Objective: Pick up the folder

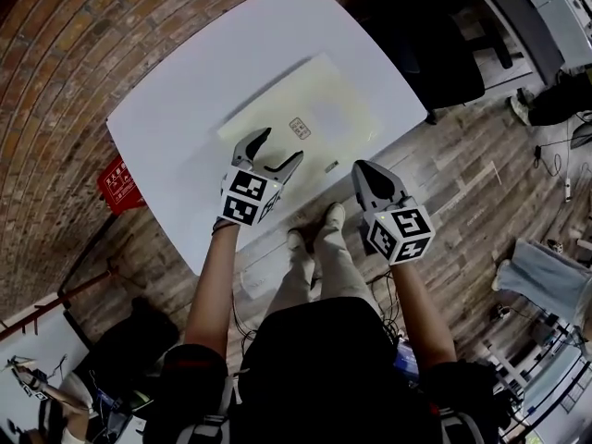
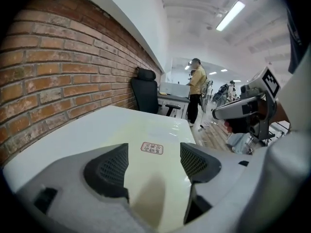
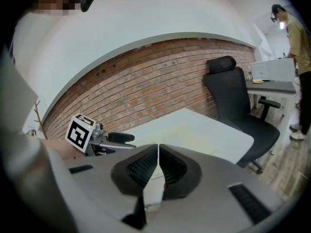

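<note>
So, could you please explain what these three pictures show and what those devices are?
A person holds a two-jaw tool in each hand. One picture looks down from a head camera; the other two come from cameras riding on each tool. A pale yellow folder with a small label lies flat on the white table. The left gripper is open at the folder's near edge; the right gripper is shut and empty.

Small red-printed label [image 2: 152,148] on the folder [image 1: 319,95] and red sign [image 1: 117,184] by the table [image 1: 176,100], both illegible.
</note>
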Motion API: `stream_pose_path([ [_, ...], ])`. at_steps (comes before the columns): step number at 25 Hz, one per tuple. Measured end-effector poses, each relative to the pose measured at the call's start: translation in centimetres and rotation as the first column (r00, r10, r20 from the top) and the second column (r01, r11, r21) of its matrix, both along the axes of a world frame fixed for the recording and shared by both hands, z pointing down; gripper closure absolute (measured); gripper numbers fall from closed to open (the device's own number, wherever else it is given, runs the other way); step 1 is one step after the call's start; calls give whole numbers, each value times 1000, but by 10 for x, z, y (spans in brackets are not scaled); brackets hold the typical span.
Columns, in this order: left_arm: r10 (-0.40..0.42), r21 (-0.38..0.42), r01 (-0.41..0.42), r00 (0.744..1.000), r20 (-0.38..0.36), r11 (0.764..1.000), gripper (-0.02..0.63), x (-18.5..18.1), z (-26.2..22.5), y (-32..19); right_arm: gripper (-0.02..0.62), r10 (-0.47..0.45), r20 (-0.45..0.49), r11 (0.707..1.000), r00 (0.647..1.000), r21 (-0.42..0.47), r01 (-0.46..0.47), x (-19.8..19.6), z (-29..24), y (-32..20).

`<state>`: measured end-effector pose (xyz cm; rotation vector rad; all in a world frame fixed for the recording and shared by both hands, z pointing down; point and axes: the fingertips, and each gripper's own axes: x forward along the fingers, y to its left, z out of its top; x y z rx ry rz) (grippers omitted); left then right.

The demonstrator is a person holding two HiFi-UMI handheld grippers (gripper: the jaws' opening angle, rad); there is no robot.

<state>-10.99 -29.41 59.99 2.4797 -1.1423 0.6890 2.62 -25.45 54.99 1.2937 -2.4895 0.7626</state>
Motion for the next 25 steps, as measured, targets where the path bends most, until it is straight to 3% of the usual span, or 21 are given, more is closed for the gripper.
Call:
stream_pose_path([
  [7,102,-35,-99,988,112,994,288,14,17,-1,565,-1,4,1000,1000,-26,1,3,11,4],
  [12,137,-136,-114,975,173,984,288,13,40,6,565,-2,7,999,1000,-36,2,5,16,4],
  [15,124,-180,-96,981,150,979,288,12,46,10,565,-1,7,999,1000,-43,1,7,19,5],
  [25,111,-189,-85,985,134,978,288,12,44,9,565,-10,12,998,1000,-67,11,5,29,11],
])
